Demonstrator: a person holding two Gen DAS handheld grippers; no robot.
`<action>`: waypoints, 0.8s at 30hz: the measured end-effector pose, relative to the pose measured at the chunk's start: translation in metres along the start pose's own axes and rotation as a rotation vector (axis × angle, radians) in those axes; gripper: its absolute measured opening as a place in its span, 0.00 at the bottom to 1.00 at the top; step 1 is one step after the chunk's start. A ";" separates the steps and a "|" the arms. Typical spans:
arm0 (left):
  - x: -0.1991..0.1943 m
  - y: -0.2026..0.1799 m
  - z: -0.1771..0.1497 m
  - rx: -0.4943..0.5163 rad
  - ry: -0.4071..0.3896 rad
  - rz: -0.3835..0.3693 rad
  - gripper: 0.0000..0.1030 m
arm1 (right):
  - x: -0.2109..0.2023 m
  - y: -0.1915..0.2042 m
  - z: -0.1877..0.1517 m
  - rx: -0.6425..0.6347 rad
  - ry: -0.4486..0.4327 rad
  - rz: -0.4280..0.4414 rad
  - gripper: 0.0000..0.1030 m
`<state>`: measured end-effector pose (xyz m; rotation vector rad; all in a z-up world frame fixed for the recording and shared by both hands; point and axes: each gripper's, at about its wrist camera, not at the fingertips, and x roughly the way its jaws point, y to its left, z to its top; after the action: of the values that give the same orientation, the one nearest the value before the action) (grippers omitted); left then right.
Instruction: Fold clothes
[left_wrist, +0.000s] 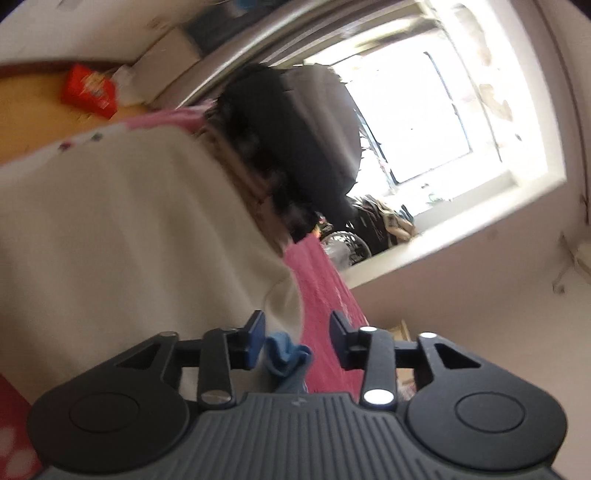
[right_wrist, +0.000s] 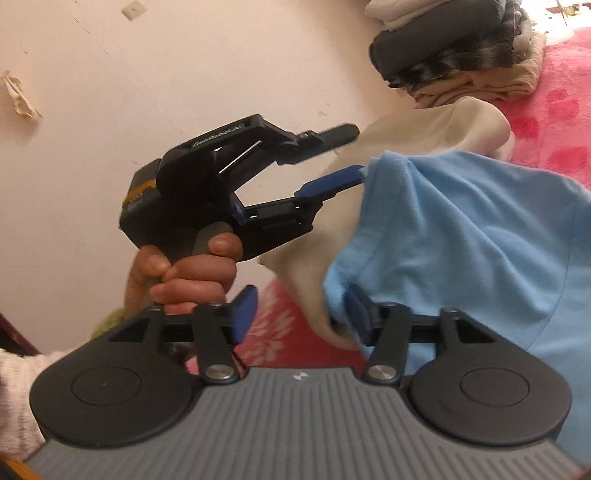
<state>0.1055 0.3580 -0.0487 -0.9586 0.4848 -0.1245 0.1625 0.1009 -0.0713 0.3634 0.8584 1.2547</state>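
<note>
Light blue garment: soft knit, plain, crumpled into loose folds w/ a stitched hem edge, filling the right half of the right wrist view. A cream cloth lies under and behind it, both on a pink bedspread w/ darker pink blotches. In the left wrist view only a small bunched bit of the blue garment shows at bottom centre, w/ the cream cloth spread wide over the left half and the pink bedspread running down the centre.

Right gripper: jaws apart, nothing pinched. The blue fabric drapes over the right-hand finger and hides most of it; the left-hand finger stands clear over the bedspread. Can't tell if that pad actually touches the cloth.

Left gripper, seen at centre of the right wrist view: jaws parted, not gripping. Its lower blue fingertip meets the blue garment's edge; the upper one sits over the cream cloth, apart from the blue. In its own view the left gripper has the blue bunch low in the gap between the fingers, unclamped.

Left hand: fist around the grey handle at lower left of centre, gripper tilted, pointing to the right of frame. Blurred pale sleeve at the bottom left edge.

Upper right of the right wrist view: stack of folded clothes, dark and tan.
</note>
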 end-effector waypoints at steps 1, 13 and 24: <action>-0.001 -0.007 -0.002 0.042 0.006 0.005 0.39 | -0.006 0.000 0.000 0.006 -0.003 0.008 0.57; 0.015 -0.069 -0.072 0.630 0.115 0.262 0.31 | -0.076 -0.050 0.053 0.114 -0.218 -0.222 0.57; -0.004 -0.077 -0.091 0.724 0.091 0.343 0.44 | 0.015 0.022 0.103 -0.244 0.081 -0.287 0.56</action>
<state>0.0695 0.2460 -0.0282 -0.1560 0.6211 -0.0265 0.2241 0.1425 0.0049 -0.0076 0.7840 1.0954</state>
